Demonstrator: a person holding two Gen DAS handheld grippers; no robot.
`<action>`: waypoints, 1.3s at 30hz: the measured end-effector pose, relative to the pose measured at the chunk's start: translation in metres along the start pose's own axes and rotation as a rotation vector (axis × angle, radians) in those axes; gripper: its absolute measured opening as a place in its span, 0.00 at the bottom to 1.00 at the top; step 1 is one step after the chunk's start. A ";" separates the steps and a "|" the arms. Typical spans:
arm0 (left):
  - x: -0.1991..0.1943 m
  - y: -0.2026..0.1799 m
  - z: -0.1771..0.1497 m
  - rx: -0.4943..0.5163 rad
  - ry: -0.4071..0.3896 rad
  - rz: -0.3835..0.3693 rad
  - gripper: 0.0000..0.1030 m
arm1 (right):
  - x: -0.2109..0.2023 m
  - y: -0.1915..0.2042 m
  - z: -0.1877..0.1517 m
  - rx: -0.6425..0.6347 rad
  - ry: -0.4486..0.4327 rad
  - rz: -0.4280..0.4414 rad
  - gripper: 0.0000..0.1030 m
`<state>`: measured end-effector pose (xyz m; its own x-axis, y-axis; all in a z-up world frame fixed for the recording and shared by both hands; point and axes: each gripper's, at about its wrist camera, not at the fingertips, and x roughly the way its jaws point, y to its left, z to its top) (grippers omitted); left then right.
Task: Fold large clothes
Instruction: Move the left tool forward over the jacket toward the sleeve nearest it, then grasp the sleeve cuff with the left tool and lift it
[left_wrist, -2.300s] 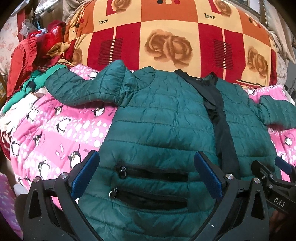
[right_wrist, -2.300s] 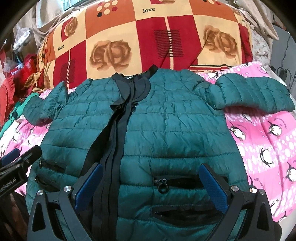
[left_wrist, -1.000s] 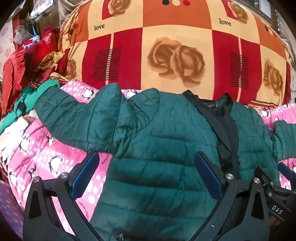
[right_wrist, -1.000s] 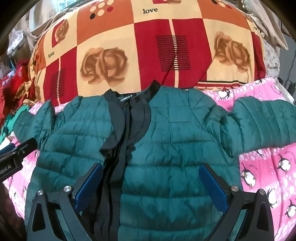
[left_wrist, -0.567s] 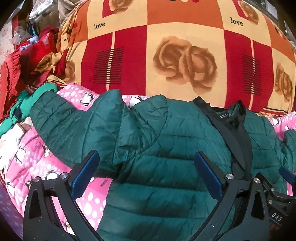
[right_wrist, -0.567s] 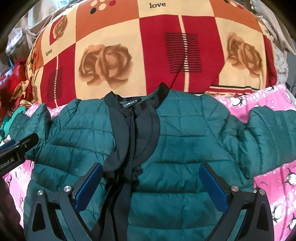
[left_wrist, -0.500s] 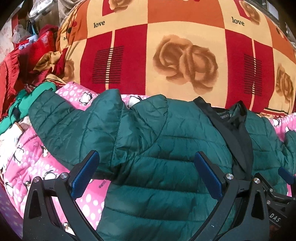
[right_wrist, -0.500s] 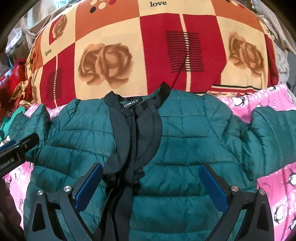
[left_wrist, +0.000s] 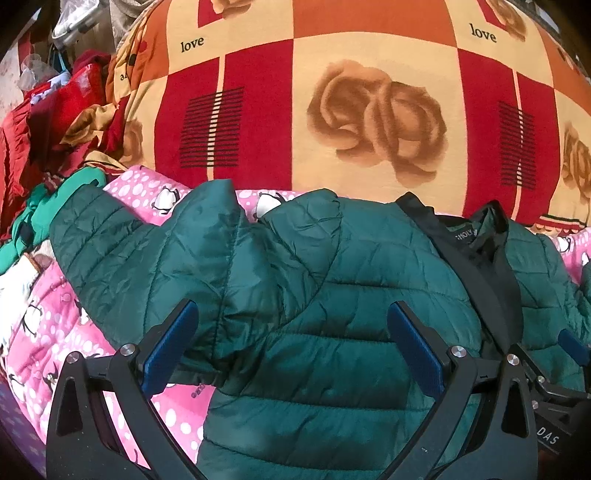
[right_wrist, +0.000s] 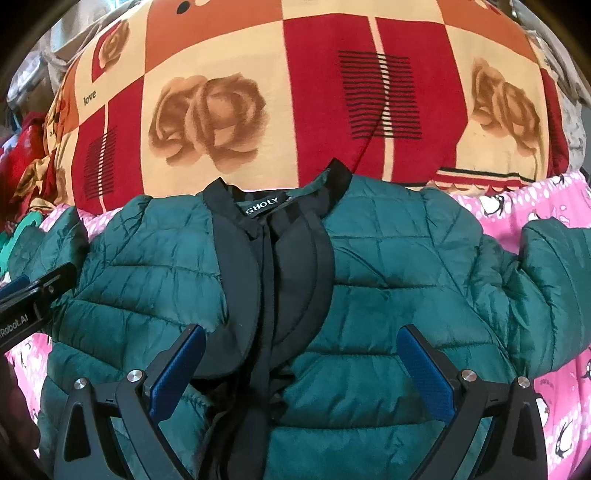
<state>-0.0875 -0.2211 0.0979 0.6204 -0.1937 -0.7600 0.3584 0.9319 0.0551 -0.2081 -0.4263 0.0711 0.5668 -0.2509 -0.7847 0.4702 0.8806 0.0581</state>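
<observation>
Now | green jacket (left_wrist: 332, 295) flat on pink sheet (left_wrist: 44, 325) | both jaws wide open, empty, above jacket's chest

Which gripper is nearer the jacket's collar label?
Right. The right gripper sits just below the label, over the black placket; the left gripper is off to its left, over the shoulder of the jacket.

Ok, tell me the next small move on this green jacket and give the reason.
Probably lower the left gripper and close it on the jacket's left sleeve to fold it inward. Both grippers hover open over the green jacket, which lies flat with sleeves spread; the right gripper holds nothing.
</observation>
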 end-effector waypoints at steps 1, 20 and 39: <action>0.000 0.000 0.000 0.000 0.000 0.000 0.99 | 0.001 0.001 0.000 -0.004 0.000 -0.001 1.00; -0.003 0.008 0.000 -0.008 -0.015 0.014 0.99 | 0.007 0.004 0.000 -0.005 -0.002 -0.003 1.00; -0.016 0.073 0.008 -0.116 -0.048 0.067 0.99 | -0.008 0.016 -0.003 -0.034 -0.004 -0.003 1.00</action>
<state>-0.0657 -0.1528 0.1199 0.6740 -0.1417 -0.7250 0.2337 0.9719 0.0273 -0.2070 -0.4086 0.0758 0.5685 -0.2551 -0.7821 0.4489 0.8929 0.0350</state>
